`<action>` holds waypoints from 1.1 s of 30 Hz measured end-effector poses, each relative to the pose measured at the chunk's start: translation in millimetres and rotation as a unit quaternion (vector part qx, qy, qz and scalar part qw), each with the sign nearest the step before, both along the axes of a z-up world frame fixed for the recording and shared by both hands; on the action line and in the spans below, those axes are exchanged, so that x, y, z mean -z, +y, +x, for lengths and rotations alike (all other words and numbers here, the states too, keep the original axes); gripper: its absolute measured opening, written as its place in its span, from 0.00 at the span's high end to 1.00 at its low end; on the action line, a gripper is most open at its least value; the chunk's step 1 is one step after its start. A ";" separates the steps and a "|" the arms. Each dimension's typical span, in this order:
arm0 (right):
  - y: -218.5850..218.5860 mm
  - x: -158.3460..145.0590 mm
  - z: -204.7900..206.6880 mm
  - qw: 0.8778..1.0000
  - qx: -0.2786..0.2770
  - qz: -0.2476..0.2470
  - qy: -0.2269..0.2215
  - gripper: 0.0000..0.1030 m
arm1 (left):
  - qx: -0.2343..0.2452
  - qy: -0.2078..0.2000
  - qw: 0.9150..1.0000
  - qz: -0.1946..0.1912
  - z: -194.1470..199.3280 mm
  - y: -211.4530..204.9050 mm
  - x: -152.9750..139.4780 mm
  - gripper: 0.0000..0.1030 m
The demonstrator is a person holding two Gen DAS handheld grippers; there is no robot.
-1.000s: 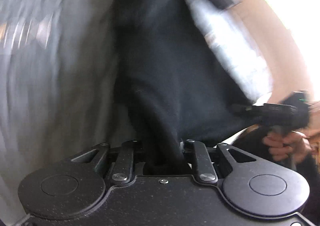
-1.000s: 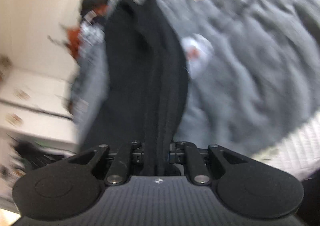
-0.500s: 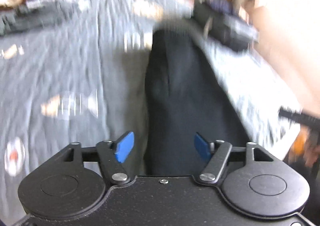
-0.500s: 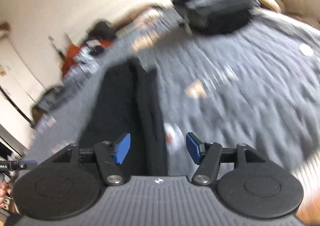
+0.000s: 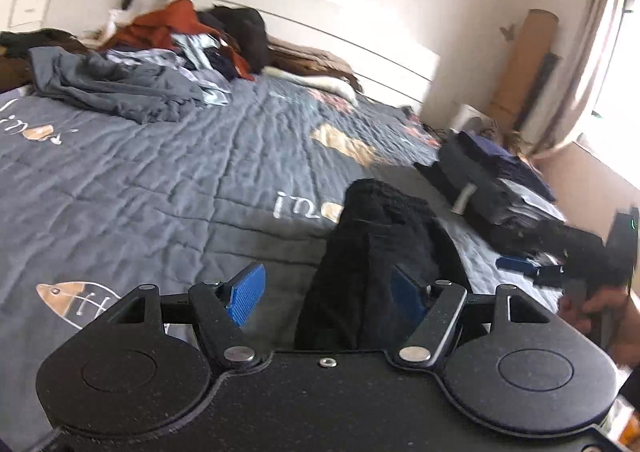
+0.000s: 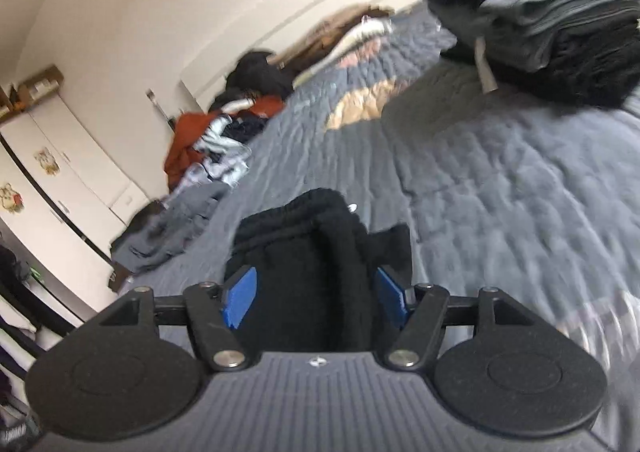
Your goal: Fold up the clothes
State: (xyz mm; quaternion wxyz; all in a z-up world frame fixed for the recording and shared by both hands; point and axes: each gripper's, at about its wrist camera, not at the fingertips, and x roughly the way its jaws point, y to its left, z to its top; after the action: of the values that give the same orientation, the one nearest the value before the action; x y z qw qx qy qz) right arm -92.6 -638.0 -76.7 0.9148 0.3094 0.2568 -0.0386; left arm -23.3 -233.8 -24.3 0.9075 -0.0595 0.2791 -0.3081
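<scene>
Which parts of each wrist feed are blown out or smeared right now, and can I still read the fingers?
Left wrist: the window at right is blown out; the other gripper and hand at the right edge are smeared; the blue fingers are sharp. Right wrist: the bedspread streaks with motion blur at right, the folded stack is soft, the fingers and black garment are readable.
</scene>
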 end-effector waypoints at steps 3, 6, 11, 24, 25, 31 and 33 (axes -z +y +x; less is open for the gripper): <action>-7.5 7.7 36.9 1.000 -0.003 -0.025 0.017 0.37 | 0.002 -0.063 0.997 0.051 -6.2 -14.9 10.4 0.33; -13.1 21.0 67.6 0.999 -0.009 -0.017 0.041 0.37 | 0.001 -0.071 0.995 0.064 -6.0 -14.8 15.4 0.33; -3.5 43.8 95.4 0.995 -0.046 0.030 0.085 0.37 | -0.012 -0.044 0.997 0.057 2.8 -8.9 19.8 0.33; 3.4 -10.1 52.3 0.999 -0.011 0.043 0.015 0.91 | 0.035 -0.057 0.996 0.054 -4.2 -19.8 19.2 0.33; 2.5 -10.7 47.7 0.999 -0.006 0.037 0.019 0.91 | 0.039 -0.057 0.996 0.055 -4.8 -21.5 20.0 0.33; -0.6 44.2 58.4 0.996 0.003 -0.036 0.083 0.87 | 0.052 -0.044 0.993 0.094 -4.2 -33.5 31.1 0.33; 6.4 54.5 64.9 0.993 -0.002 -0.072 0.096 0.76 | 0.057 -0.043 0.992 0.101 -4.4 -35.1 33.4 0.33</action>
State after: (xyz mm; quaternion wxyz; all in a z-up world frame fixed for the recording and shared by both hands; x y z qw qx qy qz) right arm -27.7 -631.6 -131.2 0.9058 0.2369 0.3409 -0.0853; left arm -27.8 -268.9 -57.7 0.9009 0.0621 0.2721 -0.3322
